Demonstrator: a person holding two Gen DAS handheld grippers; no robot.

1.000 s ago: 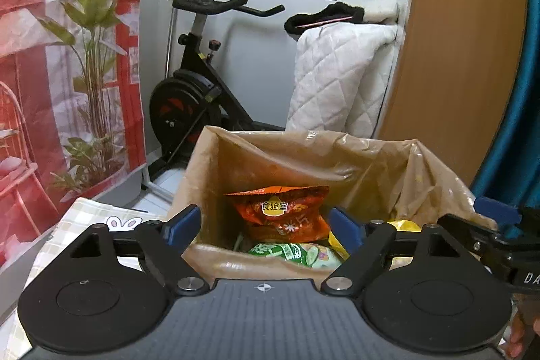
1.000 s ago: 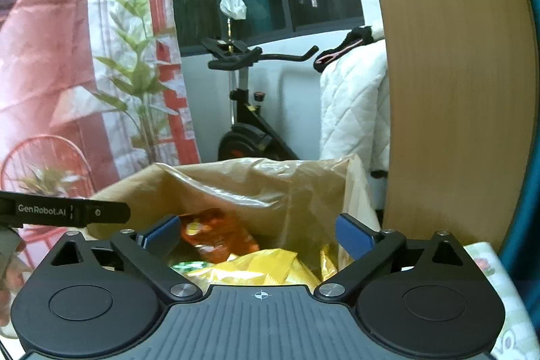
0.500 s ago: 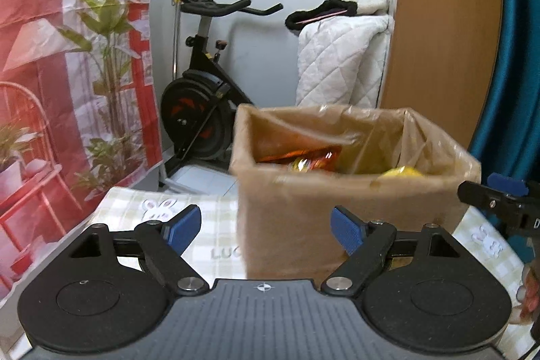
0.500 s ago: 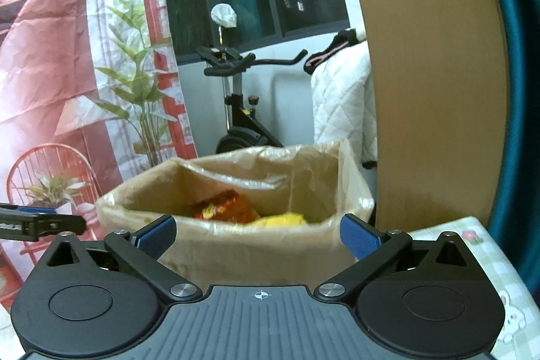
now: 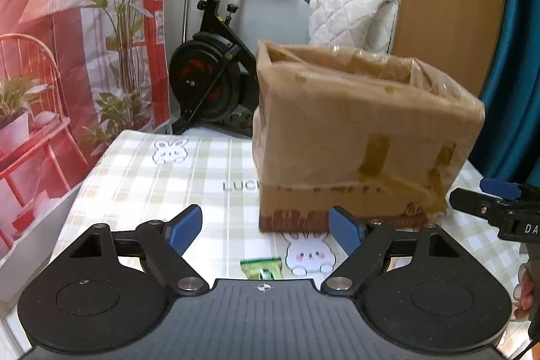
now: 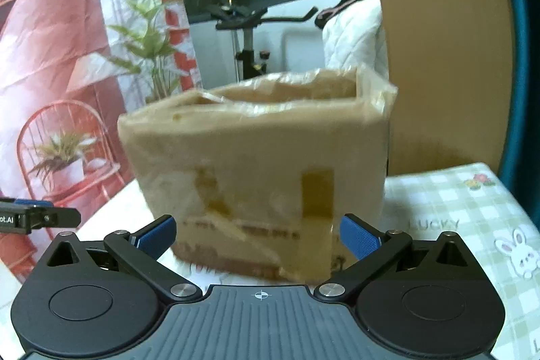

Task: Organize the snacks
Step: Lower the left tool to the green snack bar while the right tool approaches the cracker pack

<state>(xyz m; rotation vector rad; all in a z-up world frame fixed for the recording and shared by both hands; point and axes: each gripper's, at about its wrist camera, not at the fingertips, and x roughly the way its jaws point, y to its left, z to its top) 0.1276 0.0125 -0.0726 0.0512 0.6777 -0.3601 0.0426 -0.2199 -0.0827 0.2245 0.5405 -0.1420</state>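
Cardboard box (image 5: 354, 137) upright, opening up | green snack packet (image 5: 261, 268) flat, crosswise

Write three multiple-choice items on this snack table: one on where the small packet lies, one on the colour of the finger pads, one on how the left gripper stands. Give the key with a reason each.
1. Where does the green snack packet lie?
A. on the tablecloth, in front of the cardboard box
B. inside the box
C. on the exercise bike

2. What colour are the pads on the gripper fingers?
A. red
B. blue
C. yellow

3. How does the left gripper stand?
A. shut on the packet
B. shut on the box's rim
C. open, holding nothing

Key: 1 A, the packet lies flat on the checked cloth, nearer the camera than the box and beside a printed rabbit. 2 B, both pads show blue against the black arms. 3 C, its fingers stand wide apart with only cloth and the box's foot seen between them.
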